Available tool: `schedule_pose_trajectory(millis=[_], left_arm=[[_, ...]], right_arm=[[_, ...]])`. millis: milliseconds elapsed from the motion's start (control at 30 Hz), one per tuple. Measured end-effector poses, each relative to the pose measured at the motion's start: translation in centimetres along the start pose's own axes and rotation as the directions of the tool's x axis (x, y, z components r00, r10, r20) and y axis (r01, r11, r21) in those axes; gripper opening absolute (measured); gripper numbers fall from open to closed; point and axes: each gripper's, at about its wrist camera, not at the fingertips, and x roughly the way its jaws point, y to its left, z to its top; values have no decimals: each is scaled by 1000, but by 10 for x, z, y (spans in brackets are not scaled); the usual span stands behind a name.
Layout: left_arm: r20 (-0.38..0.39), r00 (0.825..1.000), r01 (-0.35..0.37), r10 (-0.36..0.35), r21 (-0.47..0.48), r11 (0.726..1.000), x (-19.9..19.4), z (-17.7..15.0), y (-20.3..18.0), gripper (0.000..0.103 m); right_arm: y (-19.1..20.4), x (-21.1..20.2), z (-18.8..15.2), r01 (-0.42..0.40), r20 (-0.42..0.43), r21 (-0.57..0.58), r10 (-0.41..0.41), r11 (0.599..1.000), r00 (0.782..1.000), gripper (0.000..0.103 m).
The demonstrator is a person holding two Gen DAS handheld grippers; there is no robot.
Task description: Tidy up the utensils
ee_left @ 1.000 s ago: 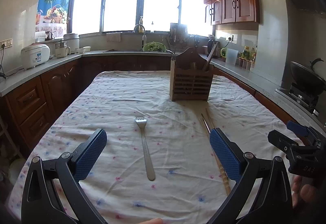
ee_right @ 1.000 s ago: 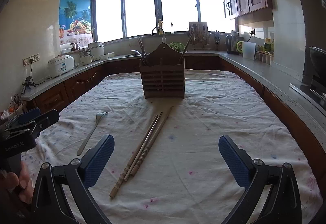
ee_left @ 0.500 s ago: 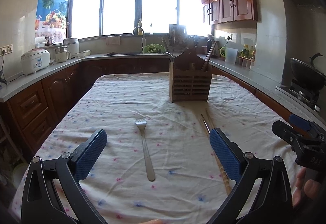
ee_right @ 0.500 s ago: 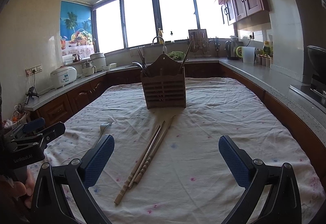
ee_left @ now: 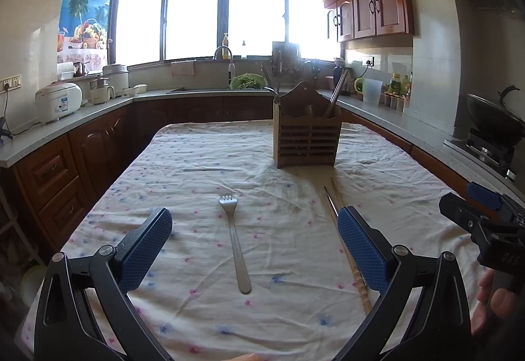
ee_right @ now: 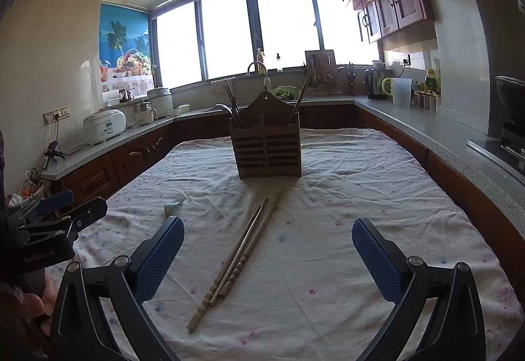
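Utensils lie scattered on a cloth-covered tabletop point(ee_left: 197, 164) in a sunlit kitchen as we hold 2 tools above its near edge. A metal fork point(ee_left: 234, 239) rests flat on the cloth, tines toward the far end, between the blue pads of our left tool point(ee_left: 254, 244), which stands wide open and holds nothing. Several chopsticks point(ee_right: 239, 252) lie side by side in a loose bundle, slanting from the near left toward the far right, between the spread fingers of our right tool point(ee_right: 267, 246), likewise released and empty. The fork point(ee_right: 172, 206) lies to the left of the chopsticks, apart from them. A slatted wooden holder point(ee_right: 267, 152) stands upright on the tabletop beyond both, with a few utensils already leaning in its left compartment and 1 long stick angled out of its right. Behind it, a sink faucet point(ee_right: 257, 67) sits under bright windows, and a white rice cooker point(ee_right: 104, 126) stands on the counter at left.
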Motion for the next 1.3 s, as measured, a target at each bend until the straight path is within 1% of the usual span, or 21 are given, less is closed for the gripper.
schedule_pose_trajectory(millis=[400, 800, 1300], left_arm=[[-7, 1000, -3, 3, 5, 1000, 3, -1, 0, 103], [6, 1000, -14, 14, 16, 1000, 2, -2, -1, 103], [8, 1000, 0, -1, 31, 1000, 0, -2, -4, 103]], right_arm=[[1, -2, 0, -3, 8, -4, 3, 1000, 1000, 103], [2, -2, 1, -10, 16, -9, 10, 1000, 1000, 103], [1, -4, 1, -11, 23, -5, 11, 1000, 1000, 103]])
